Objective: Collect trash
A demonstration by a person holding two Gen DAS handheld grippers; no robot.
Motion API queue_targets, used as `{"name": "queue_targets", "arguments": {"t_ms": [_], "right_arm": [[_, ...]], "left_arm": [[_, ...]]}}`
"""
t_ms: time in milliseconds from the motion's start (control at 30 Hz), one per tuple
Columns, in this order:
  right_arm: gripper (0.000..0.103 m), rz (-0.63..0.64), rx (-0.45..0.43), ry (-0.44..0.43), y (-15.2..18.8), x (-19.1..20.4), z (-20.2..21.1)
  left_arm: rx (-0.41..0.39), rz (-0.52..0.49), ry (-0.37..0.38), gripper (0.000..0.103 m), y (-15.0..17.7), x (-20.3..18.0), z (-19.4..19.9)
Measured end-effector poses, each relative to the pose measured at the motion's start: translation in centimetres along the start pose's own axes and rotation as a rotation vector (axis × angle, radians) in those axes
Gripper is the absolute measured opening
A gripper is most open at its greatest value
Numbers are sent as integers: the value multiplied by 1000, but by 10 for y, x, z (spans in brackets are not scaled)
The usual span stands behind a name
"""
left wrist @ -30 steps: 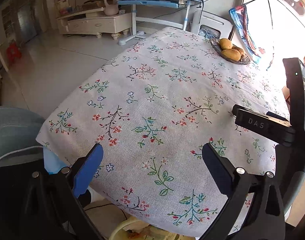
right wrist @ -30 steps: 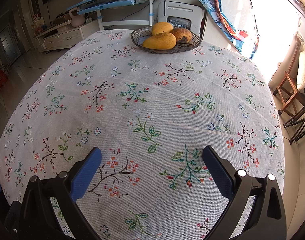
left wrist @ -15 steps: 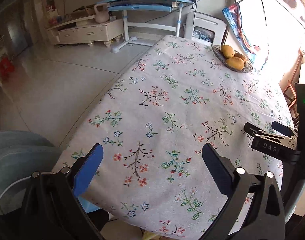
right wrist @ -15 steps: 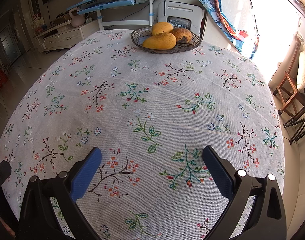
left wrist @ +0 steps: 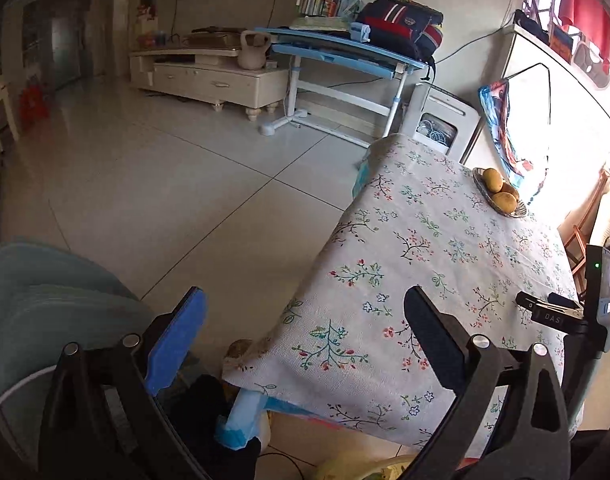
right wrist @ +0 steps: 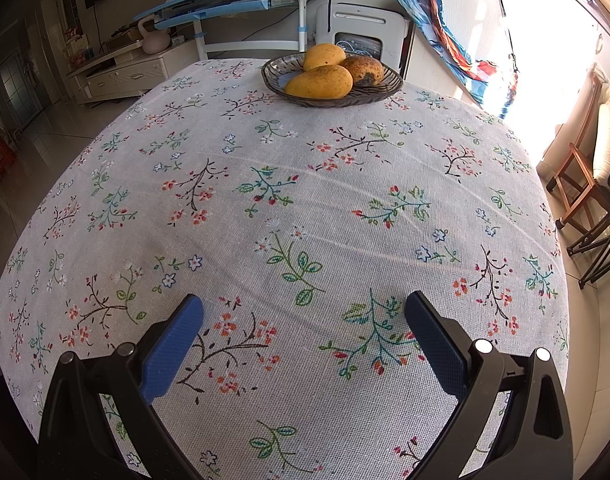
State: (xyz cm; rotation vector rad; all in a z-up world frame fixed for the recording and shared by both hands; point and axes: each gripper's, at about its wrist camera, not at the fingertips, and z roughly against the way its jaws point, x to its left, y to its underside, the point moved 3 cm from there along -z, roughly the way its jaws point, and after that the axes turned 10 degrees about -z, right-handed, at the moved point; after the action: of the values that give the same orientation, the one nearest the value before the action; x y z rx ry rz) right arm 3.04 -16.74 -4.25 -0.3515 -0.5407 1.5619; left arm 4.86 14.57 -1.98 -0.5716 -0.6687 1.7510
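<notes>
Trash: you have none in plain sight on the surface [right wrist: 305, 208]; the flowered cloth ahead of both sets of jaws carries only a fruit dish. Whether the pale scrap [left wrist: 245, 412] low under the near corner, below and between your left jaws, is trash or part of the table leg, I cannot tell.
Bin: a yellowish rim [left wrist: 357, 468] shows at the bottom edge of the left view, beneath your left jaws; it may be the container, but too little shows to be sure.
Left gripper [left wrist: 305, 332]: jaws wide apart, nothing between them, aimed off the surface's left edge toward the floor and the near corner.
Right gripper [right wrist: 303, 336]: jaws wide apart and empty, low over the cloth at the near edge, pointing straight at the dish.
Step in hand: by my judgement you are searching, with the left looking below the surface.
How to do it well: tip the left gripper further down so the space under the corner comes between its jaws before you commit; keep the jaws apart until a piece sits squarely between the pads.
Keep clear: the fruit dish [right wrist: 331, 92] with its mangoes [right wrist: 319, 82], far ahead of the right jaws, is not trash; leave it alone.
Risk: the hanging cloth edge could snag a pad if you reach under it.
</notes>
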Motion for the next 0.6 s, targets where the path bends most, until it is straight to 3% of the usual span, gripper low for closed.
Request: {"name": "queue_targets", "arguments": {"t_ms": [67,233,400,600], "right_arm": [[96,0,0,0,-1,0,-1],[96,0,0,0,-1,0,-1],[96,0,0,0,-1,0,-1],[97,2,2,-3,-1,0,-1]], "left_arm": [[50,13,14,96,1,6,-6],[163,-116,11,96,5,-1,-22],[110,-112,14,96,4,-12,-14],[105,-150,22,96,6,-31,-14]]}}
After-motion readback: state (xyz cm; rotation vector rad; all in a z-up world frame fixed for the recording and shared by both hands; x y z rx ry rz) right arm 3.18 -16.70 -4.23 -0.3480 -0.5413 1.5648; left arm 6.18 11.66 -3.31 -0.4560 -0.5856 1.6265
